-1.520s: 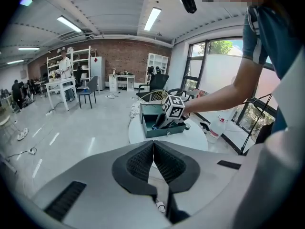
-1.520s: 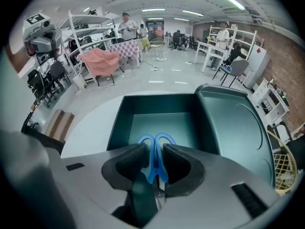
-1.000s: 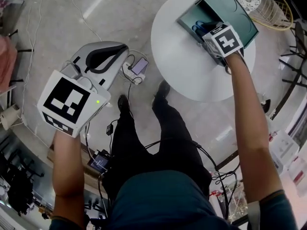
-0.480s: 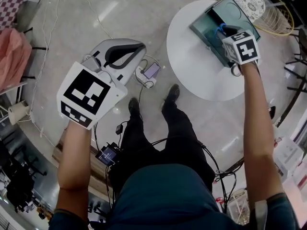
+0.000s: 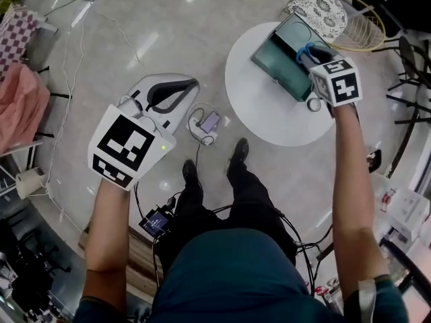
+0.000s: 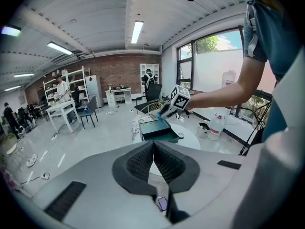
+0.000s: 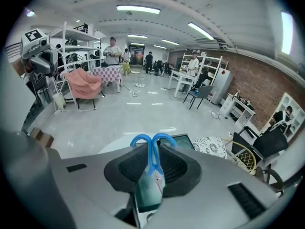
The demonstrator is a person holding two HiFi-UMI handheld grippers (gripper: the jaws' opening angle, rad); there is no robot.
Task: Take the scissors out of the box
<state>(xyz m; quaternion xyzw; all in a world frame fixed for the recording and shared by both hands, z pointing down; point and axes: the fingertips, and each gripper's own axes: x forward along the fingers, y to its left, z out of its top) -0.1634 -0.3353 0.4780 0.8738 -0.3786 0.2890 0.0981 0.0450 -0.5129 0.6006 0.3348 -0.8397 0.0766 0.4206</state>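
The right gripper (image 5: pixel 315 58) has its jaws clamped on the scissors (image 7: pixel 152 162), which stand up between the dark ribbed pads (image 7: pixel 178 168). The scissors have two bright blue loop handles side by side, pointing away from the hand. Below the handles the body is a pale, whitish teal that runs down between the pads. In the head view the blue handles sit over the dark teal box (image 5: pixel 286 59). The box lies open on the round white table (image 5: pixel 266 110). From the left gripper view the scissors hang just at the box's upper edge, and I cannot tell whether they are fully clear of it.

The left gripper (image 6: pixel 153 149) has its jaws pressed together with nothing between them. It is held over the floor (image 5: pixel 135 39), well apart from the table.
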